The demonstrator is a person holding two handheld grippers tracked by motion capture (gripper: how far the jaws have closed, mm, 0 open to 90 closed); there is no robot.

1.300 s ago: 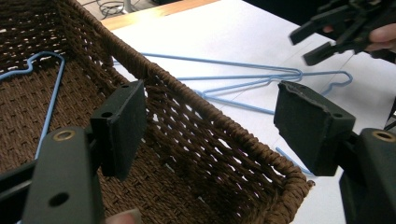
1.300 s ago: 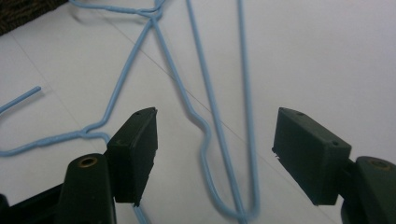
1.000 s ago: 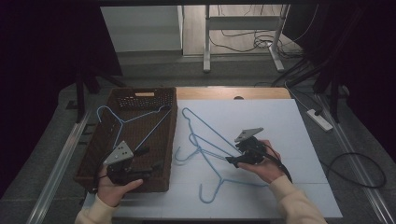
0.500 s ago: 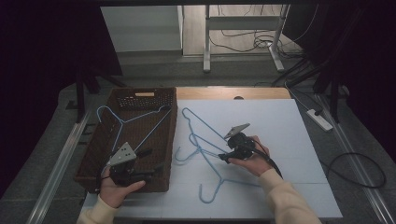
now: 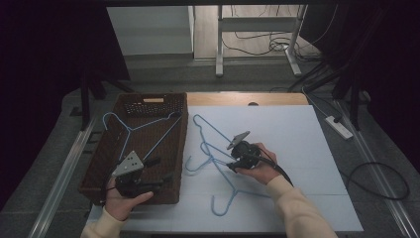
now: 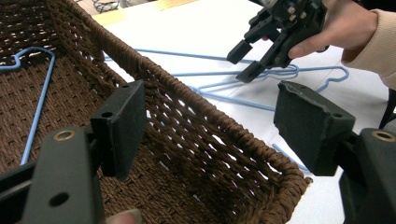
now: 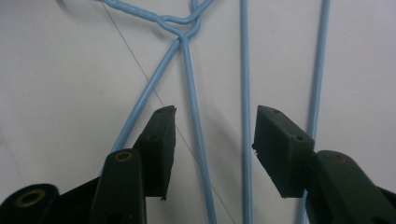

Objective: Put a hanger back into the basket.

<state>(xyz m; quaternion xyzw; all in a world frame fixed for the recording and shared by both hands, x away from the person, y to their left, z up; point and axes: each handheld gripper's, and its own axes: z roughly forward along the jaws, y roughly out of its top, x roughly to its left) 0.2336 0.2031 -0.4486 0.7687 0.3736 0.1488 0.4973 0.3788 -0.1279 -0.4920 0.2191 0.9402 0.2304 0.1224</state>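
Note:
Several blue wire hangers [image 5: 205,148] lie tangled on the white table top [image 5: 297,144]. One more blue hanger [image 5: 130,130] lies inside the brown wicker basket [image 5: 182,148] at the left. My right gripper [image 5: 230,164] hovers low over the tangle. Its jaws have just been closing, and two hanger wires [image 7: 245,93] run between the pads [image 7: 161,140] untouched. The left gripper [image 5: 159,170] stays open above the basket's near right corner with nothing between its jaws. In the left gripper view [image 6: 212,116], the right gripper [image 6: 242,63] shows farther off, over the hangers [image 6: 224,86].
The basket's woven wall [image 6: 219,154] rises directly under the left jaws. A strip of bare wood [image 5: 247,99] edges the table's far side. A power strip [image 5: 339,126] and cables lie on the floor at the right.
The right hand has moved left and slightly down over the tangled hangers. The left hand and its gripper have stayed in place.

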